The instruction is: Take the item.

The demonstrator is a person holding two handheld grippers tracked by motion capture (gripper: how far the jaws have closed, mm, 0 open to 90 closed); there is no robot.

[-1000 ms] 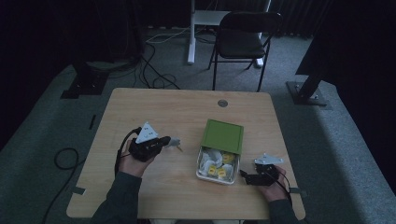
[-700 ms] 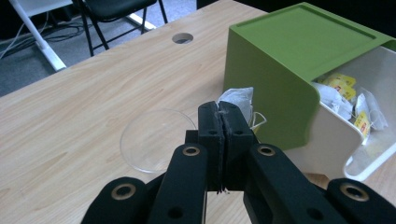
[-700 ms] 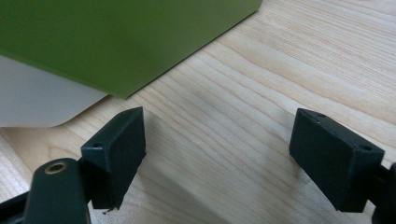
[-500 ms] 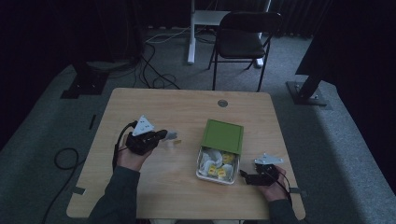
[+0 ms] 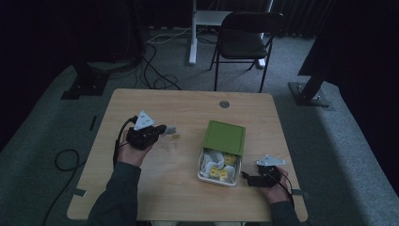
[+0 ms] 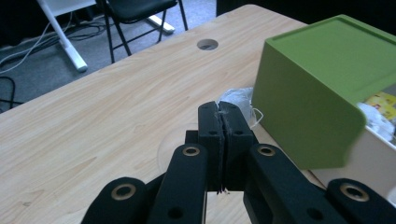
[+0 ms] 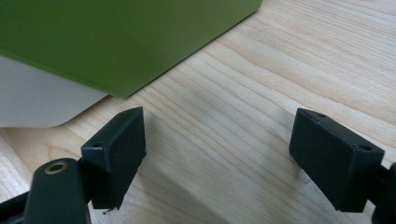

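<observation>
My left gripper [image 5: 163, 129] [image 6: 220, 109] hovers over the left half of the wooden table [image 5: 188, 108]. It is shut on a white tea bag [image 5: 170, 128] [image 6: 238, 99], which sticks out past the jaw tips with a thread pinched between the pads. A small yellow tag [image 5: 175, 136] hangs just below it. To the right stands a white box [image 5: 205, 175] with its green lid [image 5: 227, 136] [image 6: 322, 84] pushed back; several tea bags with yellow tags lie inside. My right gripper [image 5: 244, 178] [image 7: 219, 144] rests open on the table by the box's near right corner, nothing between its jaws.
A round cable hole [image 5: 224, 104] [image 6: 207, 44] sits near the table's far edge. A black folding chair [image 5: 244, 42] and a white desk leg [image 5: 193, 33] stand beyond the table. Cables lie on the grey floor at left.
My left gripper has drifted a little left and toward the far side of the table, carrying the tea bag with it. The right gripper and the box have stayed put.
</observation>
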